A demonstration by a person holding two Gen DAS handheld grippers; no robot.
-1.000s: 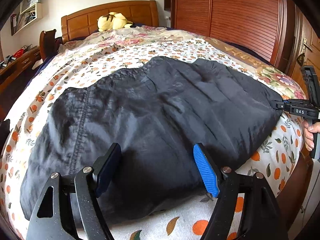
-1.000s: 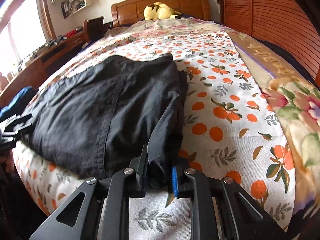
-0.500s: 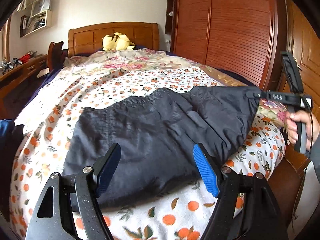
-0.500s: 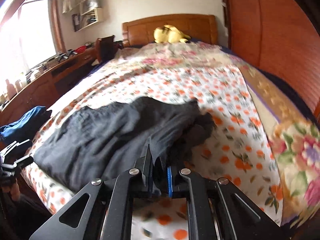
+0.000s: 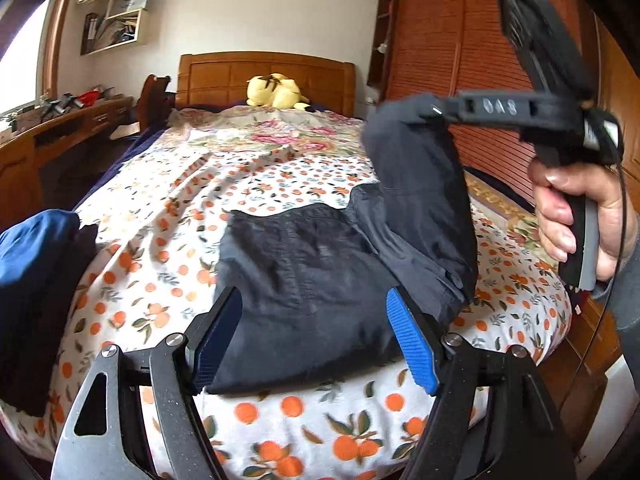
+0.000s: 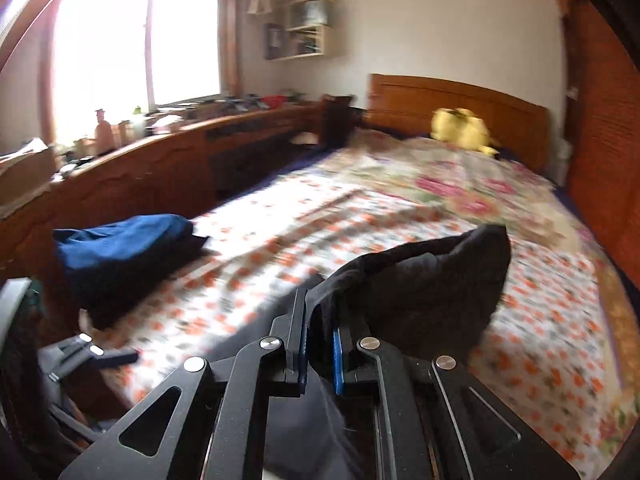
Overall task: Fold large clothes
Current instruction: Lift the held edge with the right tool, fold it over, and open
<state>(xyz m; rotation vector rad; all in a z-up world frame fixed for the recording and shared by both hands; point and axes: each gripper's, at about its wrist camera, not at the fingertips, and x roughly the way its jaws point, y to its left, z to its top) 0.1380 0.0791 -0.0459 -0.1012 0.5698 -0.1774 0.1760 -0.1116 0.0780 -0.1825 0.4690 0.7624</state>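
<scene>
A large black garment (image 5: 320,276) lies on the bed over the orange-patterned sheet (image 5: 172,240). My right gripper (image 6: 318,344) is shut on its right edge and holds that edge lifted high, so the cloth hangs in a fold (image 5: 424,200); it also shows in the left wrist view (image 5: 430,110). The lifted cloth bulges in front of the right wrist camera (image 6: 432,280). My left gripper (image 5: 314,340) is open and empty, its jaws wide apart above the garment's near edge, not touching it.
A blue and dark pile of clothes (image 5: 36,280) sits at the bed's left edge, also in the right wrist view (image 6: 120,252). A yellow plush toy (image 5: 276,92) lies by the wooden headboard (image 5: 264,76). A desk (image 6: 160,168) runs along the left; wardrobe doors (image 5: 460,60) stand right.
My right gripper has raised the garment's right edge from bed level to high in the air and swung it leftward. My left gripper has pulled back and stayed open.
</scene>
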